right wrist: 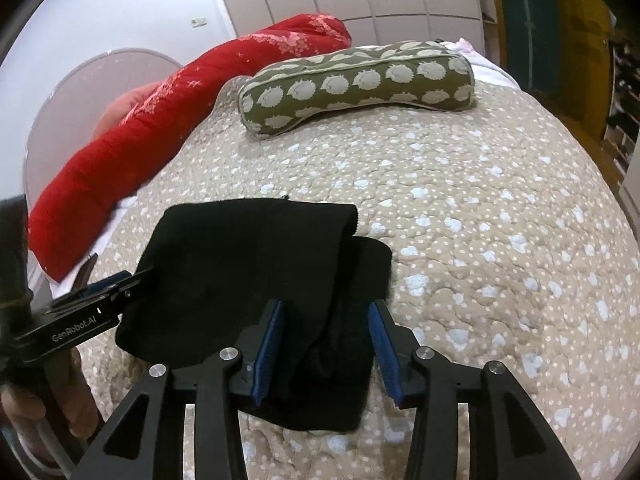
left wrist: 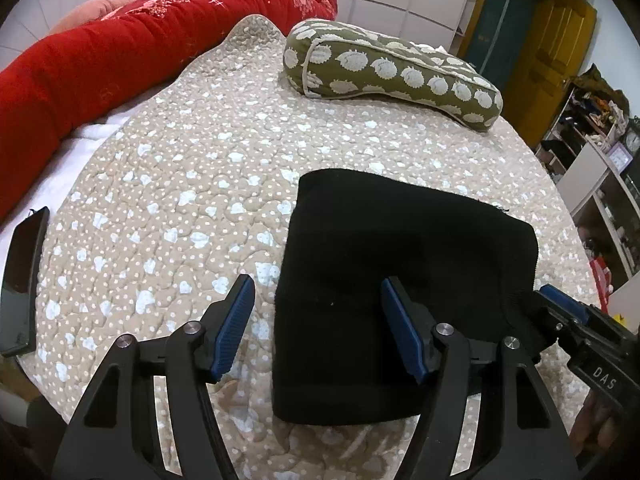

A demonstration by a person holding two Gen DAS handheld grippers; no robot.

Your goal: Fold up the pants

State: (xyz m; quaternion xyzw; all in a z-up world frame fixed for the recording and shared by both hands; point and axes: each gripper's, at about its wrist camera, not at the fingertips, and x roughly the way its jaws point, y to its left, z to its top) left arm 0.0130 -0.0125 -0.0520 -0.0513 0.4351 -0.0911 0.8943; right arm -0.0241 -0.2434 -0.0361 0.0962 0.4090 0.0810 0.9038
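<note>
Black pants (left wrist: 400,300) lie on a bed's quilted beige bedspread (left wrist: 160,200), already folded into a compact rectangle near its front edge, with one layer offset at the right side. The left hand-held gripper (left wrist: 318,320) hovers wide open over the bundle's left edge, holding nothing. The right hand-held gripper (right wrist: 326,344) is also open, its fingers straddling the bundle's right end without pinching it. The folding looks nearly finished; perhaps only squaring the layers remains. A patterned bolster pillow (left wrist: 392,68) and a red quilt (left wrist: 120,52) lie toward the bed's far edge
</note>
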